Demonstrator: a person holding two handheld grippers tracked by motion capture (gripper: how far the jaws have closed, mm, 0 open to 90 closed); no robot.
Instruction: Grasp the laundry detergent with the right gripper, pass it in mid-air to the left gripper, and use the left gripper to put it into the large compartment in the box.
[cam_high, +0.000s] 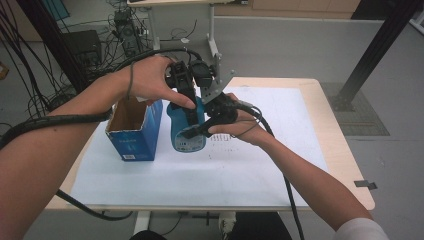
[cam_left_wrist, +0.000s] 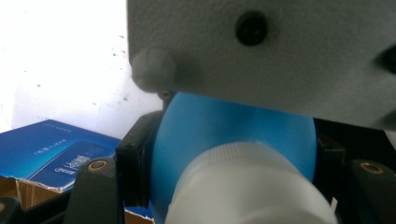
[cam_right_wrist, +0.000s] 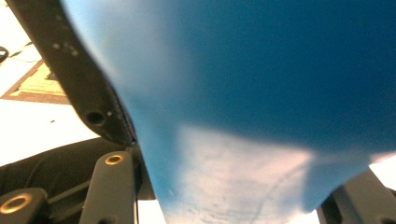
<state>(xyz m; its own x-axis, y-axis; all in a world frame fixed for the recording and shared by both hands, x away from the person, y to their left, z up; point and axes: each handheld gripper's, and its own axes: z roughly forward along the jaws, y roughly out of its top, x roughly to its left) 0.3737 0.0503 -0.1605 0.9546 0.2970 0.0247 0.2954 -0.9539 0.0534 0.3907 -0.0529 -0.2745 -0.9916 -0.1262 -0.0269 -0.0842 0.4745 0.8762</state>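
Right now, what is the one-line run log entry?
left gripper: shut on blue bottle | right gripper: shut on blue bottle | blue carton: open, beside bottle

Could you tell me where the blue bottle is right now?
In the high view the blue bottle sits mid-table, right of the open blue box, clamped by both tongs.
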